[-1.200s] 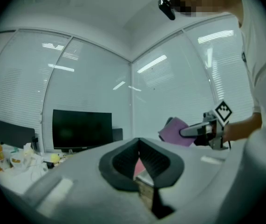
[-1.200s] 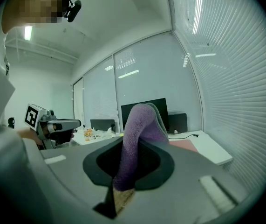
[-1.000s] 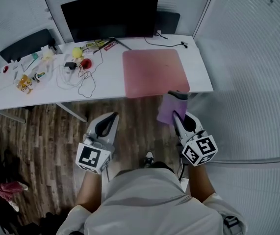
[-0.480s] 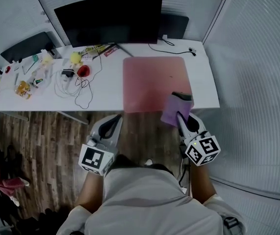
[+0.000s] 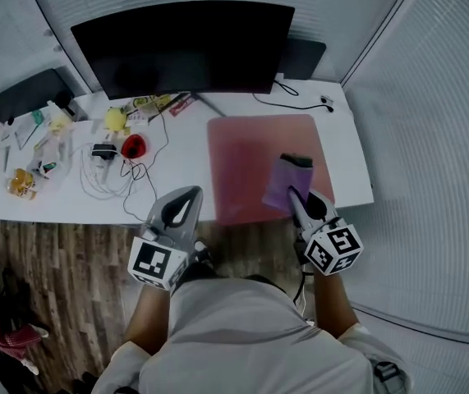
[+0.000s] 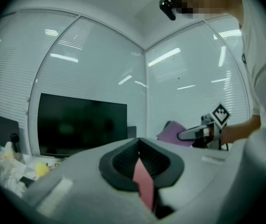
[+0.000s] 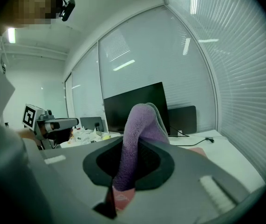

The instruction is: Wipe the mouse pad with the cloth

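A pink mouse pad (image 5: 255, 154) lies on the white desk (image 5: 181, 158), in front of the black monitor (image 5: 183, 46). My right gripper (image 5: 293, 195) is shut on a purple cloth (image 5: 282, 181) that hangs over the pad's near right part; the same cloth (image 7: 139, 129) sticks up between its jaws in the right gripper view. My left gripper (image 5: 186, 197) hovers at the desk's near edge, left of the pad, with its jaws together and nothing between them. A strip of the pad (image 6: 144, 181) shows below its jaws in the left gripper view.
White cables (image 5: 123, 175), a red object (image 5: 133, 147), a yellow toy (image 5: 116, 119) and small clutter fill the desk's left half. A dark keyboard (image 5: 16, 95) sits at far left. A cable with a plug (image 5: 300, 101) lies behind the pad. Blinds wall the right side; wooden floor below.
Both grippers have come forward to the desk. The purple cloth, held in the right gripper, has moved from off the desk's edge to over the pad's near right part.
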